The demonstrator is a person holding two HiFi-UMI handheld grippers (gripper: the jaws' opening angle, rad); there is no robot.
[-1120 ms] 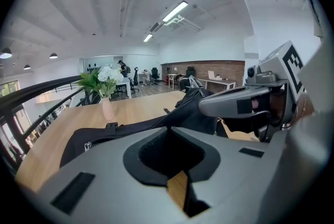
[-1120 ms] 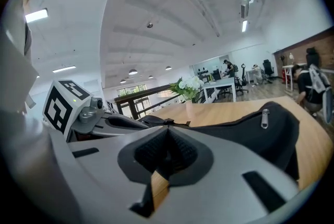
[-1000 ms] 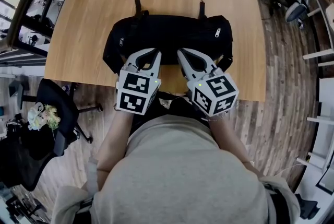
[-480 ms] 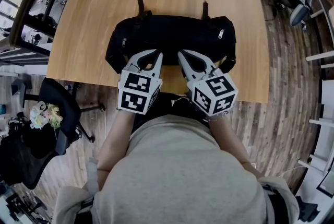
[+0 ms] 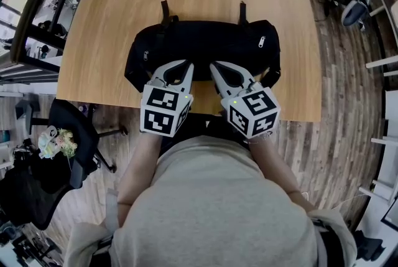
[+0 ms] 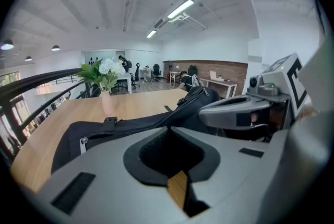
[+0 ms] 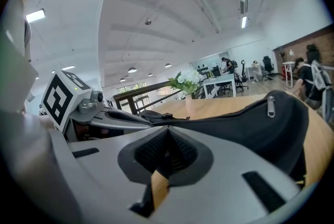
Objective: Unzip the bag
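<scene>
Just one bag [image 5: 205, 42], two closed grippers [image 5: 188, 66] [image 5: 213, 66]

We see a black soft bag [image 5: 205, 42] lying flat on the wooden table [image 5: 112, 23], its long axis running from 9 o'clock to 3 o'clock in the head view. It sits in the 6 o'clock half of the tabletop, close to the near edge. Two black strap ends [image 5: 165, 9] stick out from its far side toward 12 o'clock. A silver zip pull [image 5: 261, 42] hangs near the 3 o'clock end, and a second pull [image 5: 146, 55] shows near the 9 o'clock end. As far as we can tell, the zip along the top is closed.
</scene>
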